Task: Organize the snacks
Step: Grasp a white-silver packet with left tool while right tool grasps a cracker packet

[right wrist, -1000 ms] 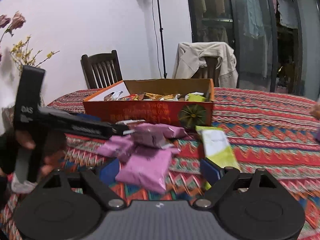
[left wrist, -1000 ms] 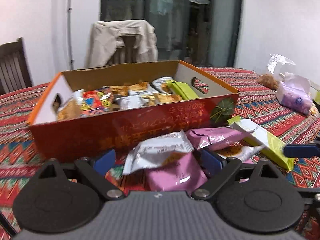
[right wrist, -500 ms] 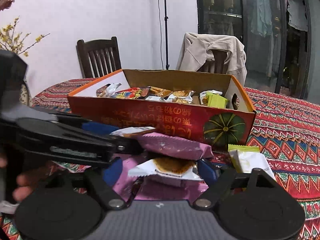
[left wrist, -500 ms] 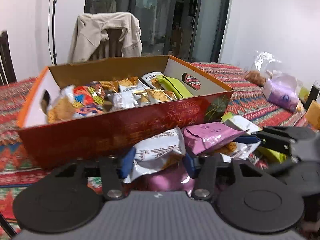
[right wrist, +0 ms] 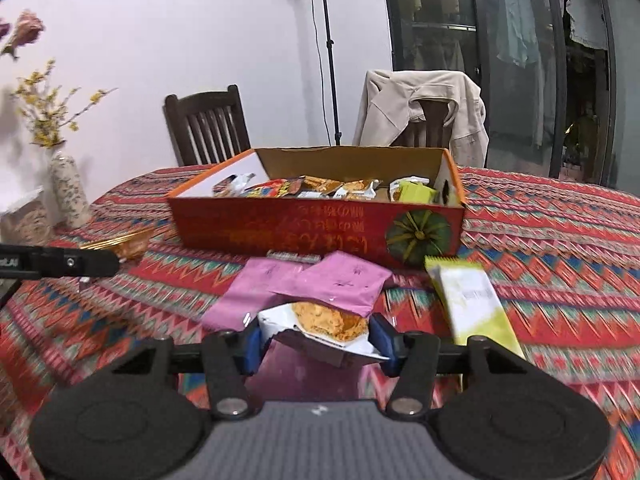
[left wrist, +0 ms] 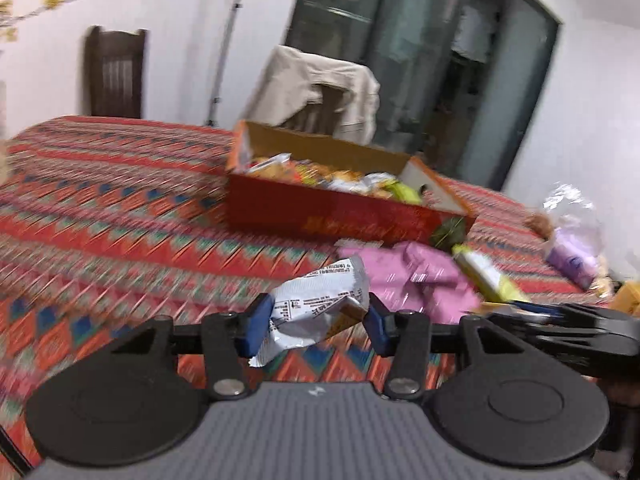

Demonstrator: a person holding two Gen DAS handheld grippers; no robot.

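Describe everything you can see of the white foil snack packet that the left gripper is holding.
The white foil snack packet is a small crinkled pouch, silvery white with black small print on the side facing the camera and an orange patch near its right end. It sits tilted between the left gripper's blue pads, which press on both its ends, crumpling it. It is lifted clear of the patterned red tablecloth, touching nothing else.

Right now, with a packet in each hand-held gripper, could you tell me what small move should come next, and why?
Probably carry the white packet, clamped and lifted in the left hand-held gripper, over the red box and release it; the box is open-topped and already holds snacks.
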